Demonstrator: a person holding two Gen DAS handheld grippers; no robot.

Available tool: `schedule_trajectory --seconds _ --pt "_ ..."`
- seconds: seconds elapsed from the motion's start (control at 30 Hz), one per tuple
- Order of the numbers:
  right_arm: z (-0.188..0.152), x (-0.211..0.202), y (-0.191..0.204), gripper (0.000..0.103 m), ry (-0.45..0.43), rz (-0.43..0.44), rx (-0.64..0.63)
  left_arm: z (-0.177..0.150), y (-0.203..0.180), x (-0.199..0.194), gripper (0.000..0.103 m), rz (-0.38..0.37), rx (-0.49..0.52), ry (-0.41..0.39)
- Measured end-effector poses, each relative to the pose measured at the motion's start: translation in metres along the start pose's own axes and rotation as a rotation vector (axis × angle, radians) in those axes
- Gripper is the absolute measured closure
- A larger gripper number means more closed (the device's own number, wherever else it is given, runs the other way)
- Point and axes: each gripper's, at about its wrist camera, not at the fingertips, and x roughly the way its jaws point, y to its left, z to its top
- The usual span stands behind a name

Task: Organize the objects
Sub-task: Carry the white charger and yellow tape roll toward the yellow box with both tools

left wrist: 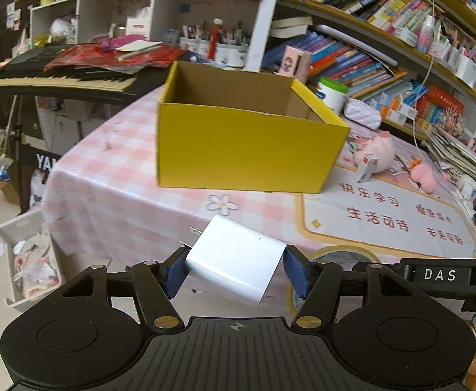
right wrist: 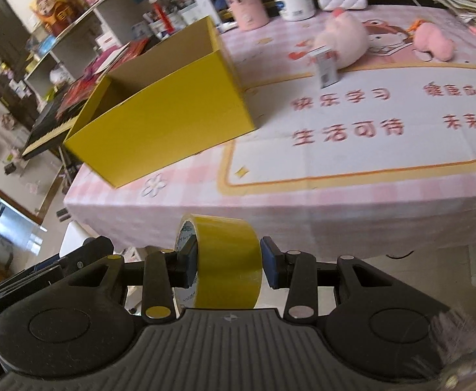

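An open yellow cardboard box (left wrist: 247, 150) stands on the pink checked tablecloth (left wrist: 114, 176); its inside looks bare where visible. My left gripper (left wrist: 234, 270) is shut on a white plug-in charger (left wrist: 234, 260), held in the air short of the table's near edge, prongs pointing left. In the right wrist view the same yellow box (right wrist: 169, 123) sits ahead to the left. My right gripper (right wrist: 228, 267) is shut on a roll of yellow tape (right wrist: 226, 260), also held off the near edge of the table.
A pink plush toy (left wrist: 381, 153) and a small carton (left wrist: 368, 167) lie right of the box, with a smaller pink toy (left wrist: 422, 177) beyond. A study mat (right wrist: 384, 123) covers the right of the table. A keyboard (left wrist: 62, 78) stands at left, bookshelves (left wrist: 384, 49) behind, a floor bin (left wrist: 29, 260) below left.
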Motion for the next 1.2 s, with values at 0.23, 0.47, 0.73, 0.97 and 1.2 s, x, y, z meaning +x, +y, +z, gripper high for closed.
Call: schedule_trajectory --seconds 0.23,0.47,0.73,0.97,1.2 --pt "-0.009 0.004 0.027 0.066 0.012 0.021 -0.041 -0.002 0.020 -0.012 0.041 0.014 -0.015 -0.021" --pt "-0.013 0.004 0.043 0.066 0.016 0.027 -0.069 -0.004 0.033 -0.020 0.041 0.021 -0.032 -0.036" --pt "-0.015 0.005 0.056 0.066 0.018 0.034 -0.095 -0.004 0.041 -0.025 0.041 0.024 -0.039 -0.049" --pt "-0.011 0.003 0.062 0.066 -0.002 0.035 -0.114 -0.001 0.038 -0.028 0.041 0.017 -0.012 -0.072" --pt "0.002 -0.003 0.070 0.066 -0.075 0.059 -0.146 0.016 0.037 -0.033 0.041 0.021 0.003 -0.127"
